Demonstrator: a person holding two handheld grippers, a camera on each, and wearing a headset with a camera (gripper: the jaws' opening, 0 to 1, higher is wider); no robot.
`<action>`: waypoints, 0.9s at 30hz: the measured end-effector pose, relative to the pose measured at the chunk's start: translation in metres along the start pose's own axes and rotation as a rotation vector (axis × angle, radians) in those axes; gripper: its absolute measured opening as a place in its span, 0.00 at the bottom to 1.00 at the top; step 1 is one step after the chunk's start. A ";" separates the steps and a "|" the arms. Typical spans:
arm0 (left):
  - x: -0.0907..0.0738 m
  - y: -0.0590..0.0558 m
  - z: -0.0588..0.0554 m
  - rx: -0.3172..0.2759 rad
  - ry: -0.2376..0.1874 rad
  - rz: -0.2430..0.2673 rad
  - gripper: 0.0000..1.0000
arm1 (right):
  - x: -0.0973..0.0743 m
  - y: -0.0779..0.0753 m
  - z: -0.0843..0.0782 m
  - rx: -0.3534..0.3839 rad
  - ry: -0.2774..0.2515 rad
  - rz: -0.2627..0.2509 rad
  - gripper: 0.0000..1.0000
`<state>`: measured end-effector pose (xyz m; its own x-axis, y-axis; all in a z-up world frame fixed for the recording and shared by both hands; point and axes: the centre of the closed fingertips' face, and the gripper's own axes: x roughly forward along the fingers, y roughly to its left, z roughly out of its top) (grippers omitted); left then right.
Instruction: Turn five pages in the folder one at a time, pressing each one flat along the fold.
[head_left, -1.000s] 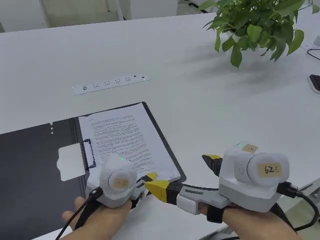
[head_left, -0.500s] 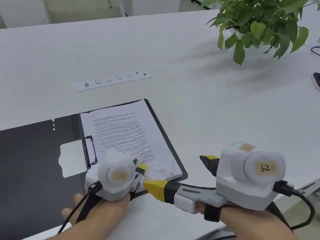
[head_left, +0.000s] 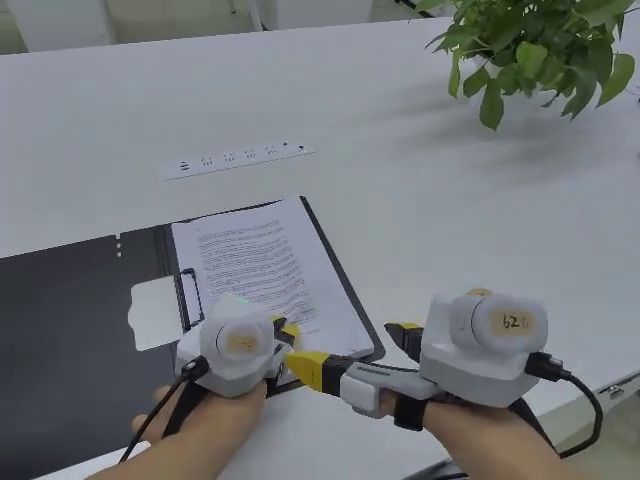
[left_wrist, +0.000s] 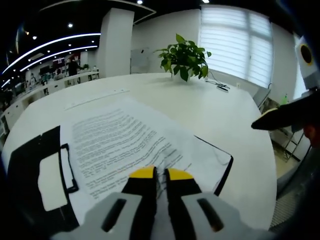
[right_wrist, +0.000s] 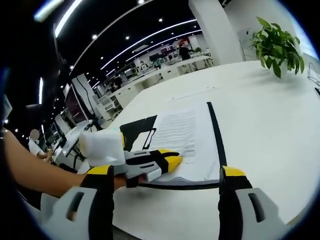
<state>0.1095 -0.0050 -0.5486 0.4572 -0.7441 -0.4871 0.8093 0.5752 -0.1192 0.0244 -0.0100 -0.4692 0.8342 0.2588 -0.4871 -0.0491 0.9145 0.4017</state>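
Head view: the open folder (head_left: 90, 300) lies on the white bench (head_left: 420, 160), with a printed page (head_left: 260, 262) on its right half. Left gripper view: left tongs (left_wrist: 160, 174) drawn together at the page's near edge. Right gripper view: right tongs (right_wrist: 166, 171) spread wide, empty, near the folder's corner.

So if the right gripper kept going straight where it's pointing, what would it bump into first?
Probably the near edge of the folder, with the pages lying on it, just beside the left gripper. The right gripper, jaws open, frames that spot, though depth is hard to judge.
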 end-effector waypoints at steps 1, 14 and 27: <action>0.000 0.000 0.000 -0.008 -0.001 -0.001 0.06 | 0.003 0.000 -0.001 0.007 0.005 0.000 0.85; 0.000 0.000 0.000 -0.034 -0.014 -0.008 0.05 | 0.037 -0.019 -0.020 0.078 0.067 -0.041 0.66; 0.000 0.000 -0.001 -0.037 -0.022 -0.007 0.05 | 0.042 -0.036 -0.028 0.203 0.058 -0.078 0.56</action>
<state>0.1090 -0.0047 -0.5490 0.4595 -0.7555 -0.4671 0.7986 0.5815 -0.1550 0.0461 -0.0236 -0.5263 0.7978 0.2129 -0.5641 0.1306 0.8524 0.5064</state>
